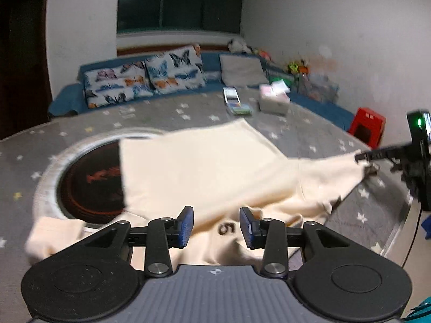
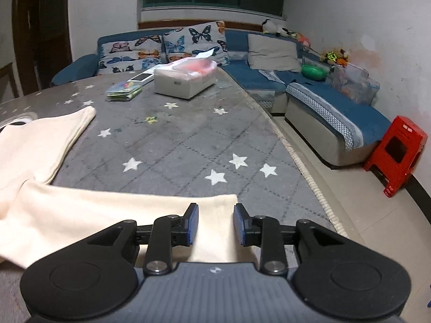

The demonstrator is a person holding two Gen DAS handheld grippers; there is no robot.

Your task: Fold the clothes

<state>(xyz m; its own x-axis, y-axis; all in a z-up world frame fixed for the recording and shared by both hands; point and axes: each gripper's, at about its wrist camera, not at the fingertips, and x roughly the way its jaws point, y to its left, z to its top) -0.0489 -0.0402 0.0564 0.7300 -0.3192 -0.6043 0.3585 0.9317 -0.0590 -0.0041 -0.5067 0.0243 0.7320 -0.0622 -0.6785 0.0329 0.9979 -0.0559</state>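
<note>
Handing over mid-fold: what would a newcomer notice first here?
A cream shirt sprawls over the grey starred table, its sleeve running under the open right hand-held gripper. Beyond stand butterfly pillows on a blue sofa and a red stool at the right wall.

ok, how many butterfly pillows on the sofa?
2. One butterfly pillow sits at the sofa's left end; the other butterfly pillow leans beside it, to its right. The grey cushion further right is plain. Others may be hidden behind the box.
</note>
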